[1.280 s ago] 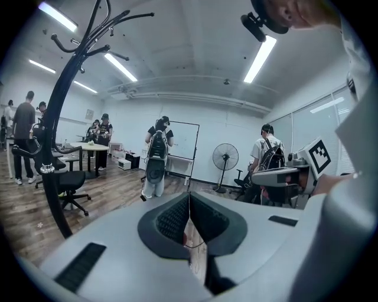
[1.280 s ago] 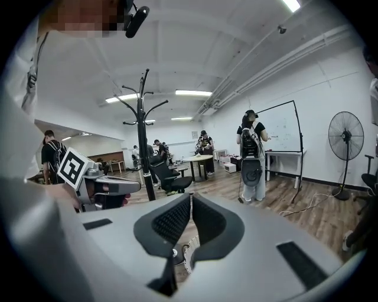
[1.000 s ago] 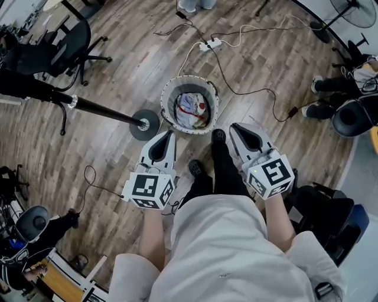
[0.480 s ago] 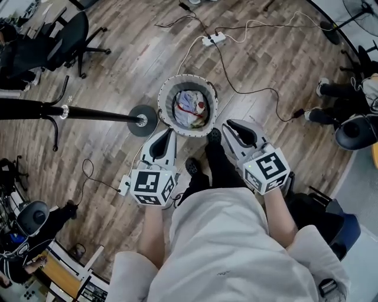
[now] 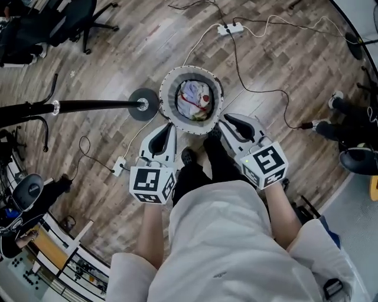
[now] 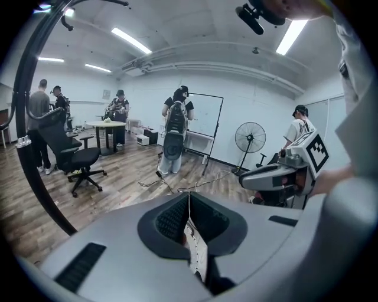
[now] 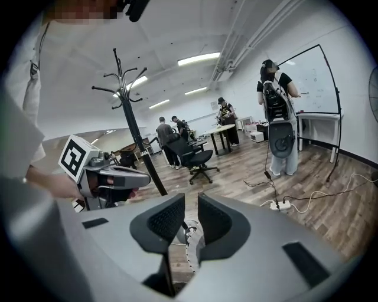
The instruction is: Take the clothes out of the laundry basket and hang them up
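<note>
The round laundry basket (image 5: 164, 99) stands on the wood floor just ahead of my feet, with crumpled white, red and blue clothes (image 5: 194, 100) inside. My left gripper (image 5: 167, 127) hovers at the basket's near left rim with its jaws shut and nothing in them; the left gripper view shows the pads (image 6: 177, 217) pressed together. My right gripper (image 5: 227, 121) hangs by the near right rim; its jaws are opening, with a narrow gap and nothing between the pads (image 7: 168, 218). The coat stand (image 5: 88, 106) has its base (image 5: 143, 104) left of the basket.
A power strip (image 5: 228, 28) with cables trailing over the floor lies beyond the basket. An office chair (image 5: 71, 17) stands far left, another person's shoes (image 5: 339, 103) far right. Several people, a table, a whiteboard (image 6: 204, 115) and a fan (image 6: 250, 137) fill the room behind.
I have stepped closer to the basket, and both gripper tips now reach its near rim. The power strip and cables sit nearer the basket in view.
</note>
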The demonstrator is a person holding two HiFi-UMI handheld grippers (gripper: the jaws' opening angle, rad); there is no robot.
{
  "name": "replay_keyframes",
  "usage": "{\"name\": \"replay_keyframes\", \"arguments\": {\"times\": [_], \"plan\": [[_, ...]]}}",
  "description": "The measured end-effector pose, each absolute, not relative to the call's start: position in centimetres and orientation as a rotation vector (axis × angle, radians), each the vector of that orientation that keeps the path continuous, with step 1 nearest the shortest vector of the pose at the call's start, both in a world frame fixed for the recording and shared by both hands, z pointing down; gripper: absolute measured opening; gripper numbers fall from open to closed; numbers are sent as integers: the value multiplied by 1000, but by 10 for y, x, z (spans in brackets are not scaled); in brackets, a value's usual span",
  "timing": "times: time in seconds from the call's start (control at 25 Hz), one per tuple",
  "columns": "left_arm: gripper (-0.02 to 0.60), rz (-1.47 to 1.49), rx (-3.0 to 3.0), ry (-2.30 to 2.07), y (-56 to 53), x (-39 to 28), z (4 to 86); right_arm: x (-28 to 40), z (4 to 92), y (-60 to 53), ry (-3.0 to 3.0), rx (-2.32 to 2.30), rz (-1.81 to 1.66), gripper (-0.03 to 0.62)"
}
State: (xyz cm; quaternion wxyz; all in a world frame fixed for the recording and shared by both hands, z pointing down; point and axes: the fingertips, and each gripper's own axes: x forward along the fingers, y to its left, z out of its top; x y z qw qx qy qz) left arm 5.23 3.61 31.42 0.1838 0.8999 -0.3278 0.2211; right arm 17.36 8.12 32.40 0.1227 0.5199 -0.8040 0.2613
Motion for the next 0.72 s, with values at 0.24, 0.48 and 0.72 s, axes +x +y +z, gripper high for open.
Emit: {"name": "replay_keyframes", "arguments": {"times": [0.24,0.48,0.72], "plan": [[21,655,2491,-990,18,66,336,176,359,59,-2386,1404,811,75],[21,650,2429,-1004,8,74,363,176,397,48,-2379,1351,854,75],[21,681,2414,-1006,-5,74,396,168,441,35,-2359,1302,889,80]]}}
